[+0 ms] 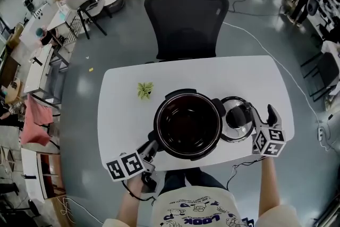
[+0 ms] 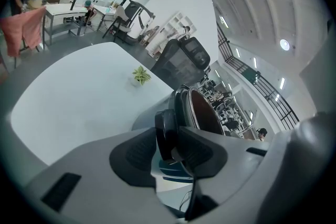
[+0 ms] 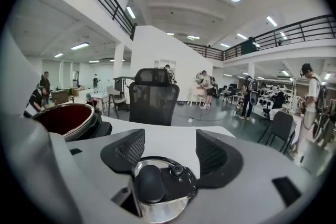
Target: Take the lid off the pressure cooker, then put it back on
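The pressure cooker pot (image 1: 188,125) stands open on the white table (image 1: 122,109), its dark inside showing. Its steel lid (image 1: 236,118) with a black knob lies on the table just right of the pot. My left gripper (image 1: 151,148) is at the pot's near-left side, shut on the pot's black side handle (image 2: 167,134). My right gripper (image 1: 261,116) hovers over the lid's right edge. In the right gripper view the lid (image 3: 160,189) lies below the jaws, and the right gripper (image 3: 170,152) stands open with nothing between its pads.
A small green plant (image 1: 144,90) sits on the table behind and left of the pot. A black office chair (image 1: 186,8) stands at the table's far side. A cable hangs off the near right edge of the table.
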### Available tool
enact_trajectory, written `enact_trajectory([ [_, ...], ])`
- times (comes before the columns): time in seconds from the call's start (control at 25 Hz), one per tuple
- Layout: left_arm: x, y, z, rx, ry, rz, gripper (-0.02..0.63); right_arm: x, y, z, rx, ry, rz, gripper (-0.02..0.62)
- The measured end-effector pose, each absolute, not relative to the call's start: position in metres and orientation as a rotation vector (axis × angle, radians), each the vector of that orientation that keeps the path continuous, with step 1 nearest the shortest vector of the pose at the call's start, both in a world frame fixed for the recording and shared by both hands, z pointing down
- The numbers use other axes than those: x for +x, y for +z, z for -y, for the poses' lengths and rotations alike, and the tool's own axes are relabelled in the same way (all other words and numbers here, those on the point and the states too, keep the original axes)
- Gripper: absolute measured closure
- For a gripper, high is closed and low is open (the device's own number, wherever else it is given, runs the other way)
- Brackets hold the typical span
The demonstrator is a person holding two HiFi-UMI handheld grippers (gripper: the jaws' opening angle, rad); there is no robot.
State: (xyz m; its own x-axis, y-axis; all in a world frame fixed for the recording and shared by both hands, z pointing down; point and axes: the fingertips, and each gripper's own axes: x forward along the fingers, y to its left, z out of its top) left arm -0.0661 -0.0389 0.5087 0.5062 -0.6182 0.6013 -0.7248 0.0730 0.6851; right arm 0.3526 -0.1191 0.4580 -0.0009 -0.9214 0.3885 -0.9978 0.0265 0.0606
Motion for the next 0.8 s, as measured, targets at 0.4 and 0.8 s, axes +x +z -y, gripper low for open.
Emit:
enact_trajectory([
  [0.4, -0.065, 0.51, 0.037, 1.622, 0.114, 1.179, 0.466, 0.352, 0.439, 0.085, 2.117, 0.277, 1.955, 0.347],
  [0.8, -0.065, 0.51, 0.038, 1.622, 0.111, 1.172, 0.466, 0.353, 0.442, 0.081, 2.104, 0.301, 1.947, 0.341],
])
